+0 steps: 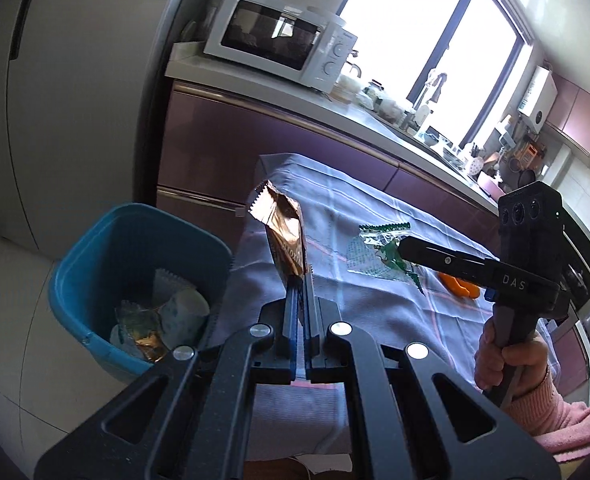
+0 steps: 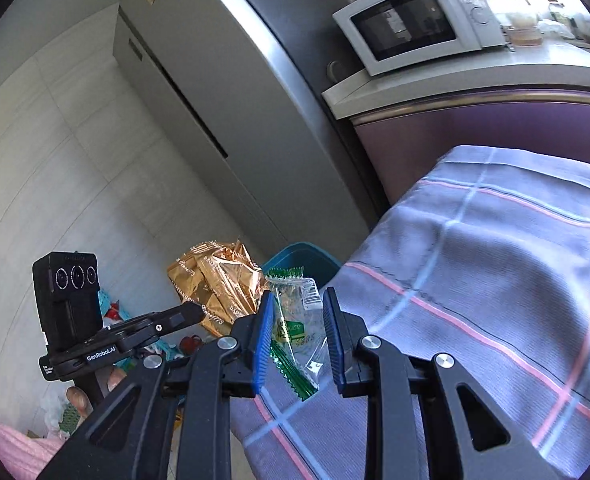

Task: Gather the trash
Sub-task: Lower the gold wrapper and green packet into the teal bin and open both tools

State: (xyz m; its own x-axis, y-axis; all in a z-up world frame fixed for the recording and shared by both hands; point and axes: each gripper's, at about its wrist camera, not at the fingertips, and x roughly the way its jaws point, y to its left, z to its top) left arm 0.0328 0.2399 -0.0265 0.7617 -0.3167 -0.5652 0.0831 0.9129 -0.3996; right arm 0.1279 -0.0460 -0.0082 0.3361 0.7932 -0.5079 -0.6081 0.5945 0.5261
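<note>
So the gold wrapper (image 1: pixel 285 230) is pinched by its bottom edge in the left gripper (image 1: pixel 301 280), jaws clamped tight on it. The blue bin (image 1: pixel 95 264) sits on the floor at about 9 o'clock from it, already holding some trash. Probably best if the wrapper is carried fully over the rim before being let go. The right gripper (image 2: pixel 299 320) is spread apart around the green-and-clear wrapper (image 2: pixel 295 320) lying on the plaid cloth (image 2: pixel 495 280); a deep bite on it is advised, as the film looks slippery.

Blown-out window (image 1: pixel 427 36) daylight, sharp focus, fisheye-bent edges
</note>
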